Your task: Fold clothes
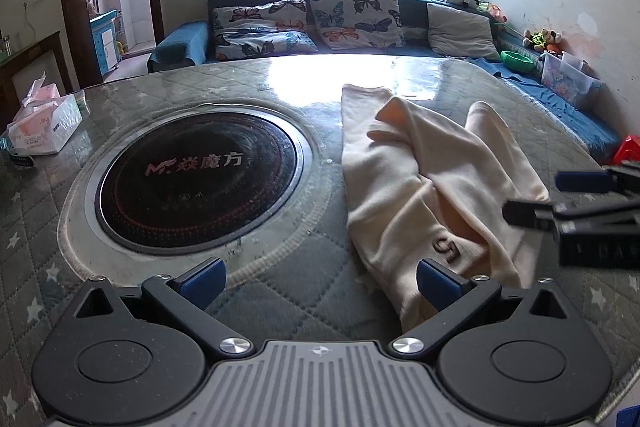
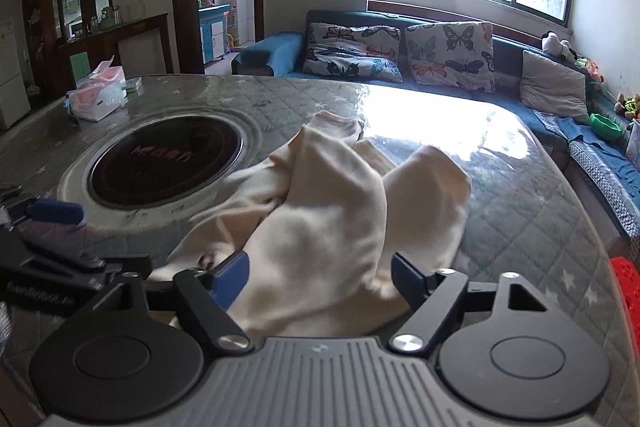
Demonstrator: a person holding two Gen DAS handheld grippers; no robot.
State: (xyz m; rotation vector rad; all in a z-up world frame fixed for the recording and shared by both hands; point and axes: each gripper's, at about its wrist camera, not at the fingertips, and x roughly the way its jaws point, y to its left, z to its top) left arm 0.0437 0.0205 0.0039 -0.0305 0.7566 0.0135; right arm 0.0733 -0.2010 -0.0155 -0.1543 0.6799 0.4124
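A cream garment [image 1: 432, 187] lies crumpled on the quilted table, its legs stretching away; a dark "G" mark shows near its close end. It also shows in the right wrist view [image 2: 328, 219], bunched up. My left gripper [image 1: 320, 281] is open and empty, low over the table, its right finger beside the garment's near edge. My right gripper [image 2: 320, 279] is open with the garment's near end lying between its fingers. It shows side-on in the left wrist view [image 1: 560, 195] over the garment's right edge.
A round black induction hob [image 1: 198, 175] is set in the table left of the garment. A tissue pack [image 1: 42, 125] sits at the far left. A blue sofa with butterfly cushions [image 1: 356, 15] stands behind the table. A red stool [image 2: 626, 291] stands at the right.
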